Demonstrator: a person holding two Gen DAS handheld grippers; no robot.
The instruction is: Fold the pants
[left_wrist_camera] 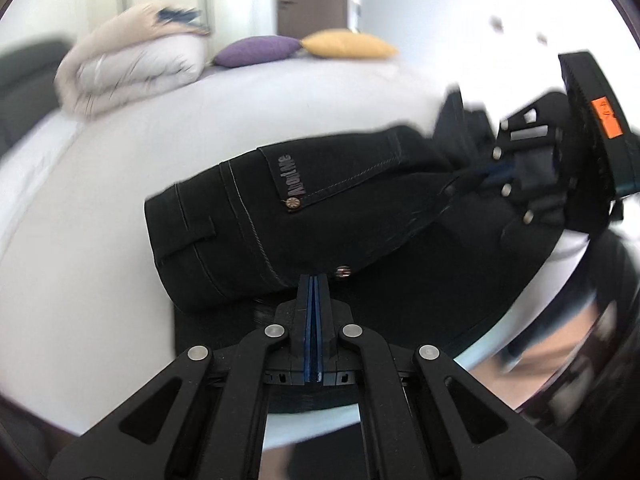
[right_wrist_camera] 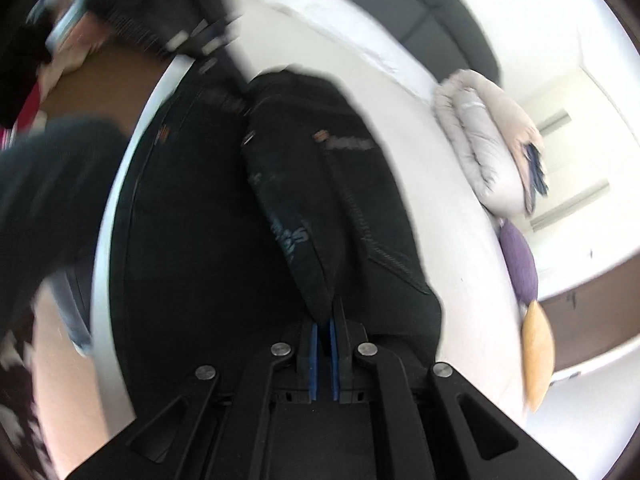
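Black pants (left_wrist_camera: 328,216) on the bed (left_wrist_camera: 120,152) are clamped by left hand-held gripper (left_wrist_camera: 314,280) and right hand-held gripper (right_wrist_camera: 325,316)

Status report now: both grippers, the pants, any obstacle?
Left gripper shut on black pants. Right gripper shut on same pants, waist part lifted over bed. No obstacle seen.

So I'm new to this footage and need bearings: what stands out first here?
The black pants dominate, partly folded on the white bed, with both tongs clamped on them: the left tongs at the near edge, the right tongs on a raised fold. Beyond lie a rolled duvet, a purple cushion and a yellow cushion.
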